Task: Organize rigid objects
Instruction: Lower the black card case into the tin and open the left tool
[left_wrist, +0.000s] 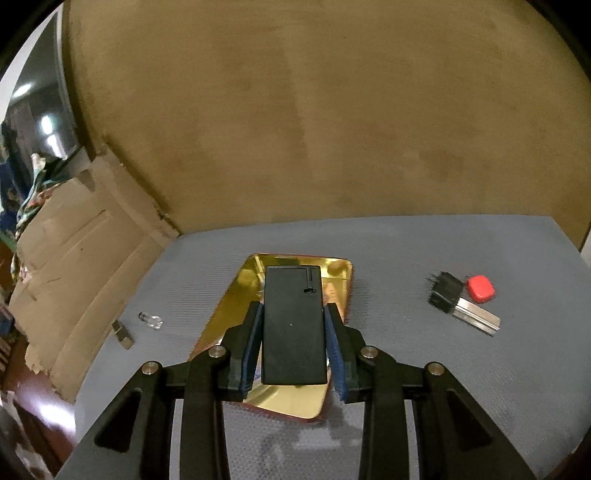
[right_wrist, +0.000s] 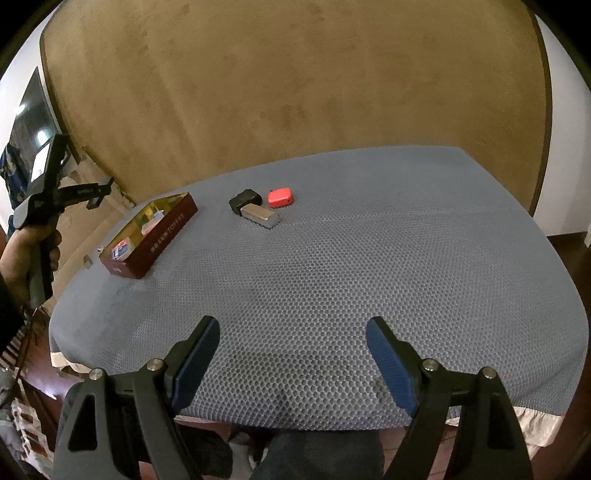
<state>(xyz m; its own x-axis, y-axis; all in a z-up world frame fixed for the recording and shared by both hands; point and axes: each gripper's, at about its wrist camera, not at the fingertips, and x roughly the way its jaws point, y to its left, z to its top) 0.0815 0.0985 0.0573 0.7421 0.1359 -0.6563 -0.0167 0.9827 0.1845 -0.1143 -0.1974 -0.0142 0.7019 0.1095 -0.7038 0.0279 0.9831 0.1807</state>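
In the left wrist view, a flat black rectangular device (left_wrist: 294, 325) is clamped between the blue pads (left_wrist: 252, 343) of the left gripper (left_wrist: 294, 314), which is closed onto its long sides. The device is held above an open tin (left_wrist: 236, 295) with a gold interior, set on a grey mesh mat (left_wrist: 406, 369). To the right on the mat, a black block (left_wrist: 445, 291), a red case (left_wrist: 481, 288) and a silver bar (left_wrist: 478, 318) are grouped together, the bar touching the black block. To the left of the tin, a small clear piece (left_wrist: 150, 320) and a small metal piece (left_wrist: 122, 334) are seen near the mat's edge.

In the right wrist view, the right gripper (right_wrist: 293, 334) is seen wide open with nothing between its pads (right_wrist: 391, 363), hovering over the near part of the mat (right_wrist: 332, 277). At the far left, the tin (right_wrist: 155, 245) is shown with dark red walls, and small items of unclear kind lie inside it. The black block (right_wrist: 243, 200), red case (right_wrist: 280, 197) and silver bar (right_wrist: 260, 216) lie to its right, farther back. The left gripper (right_wrist: 99, 192) is visible at the far left edge, held by a hand (right_wrist: 26, 251); its grip cannot be told from here.
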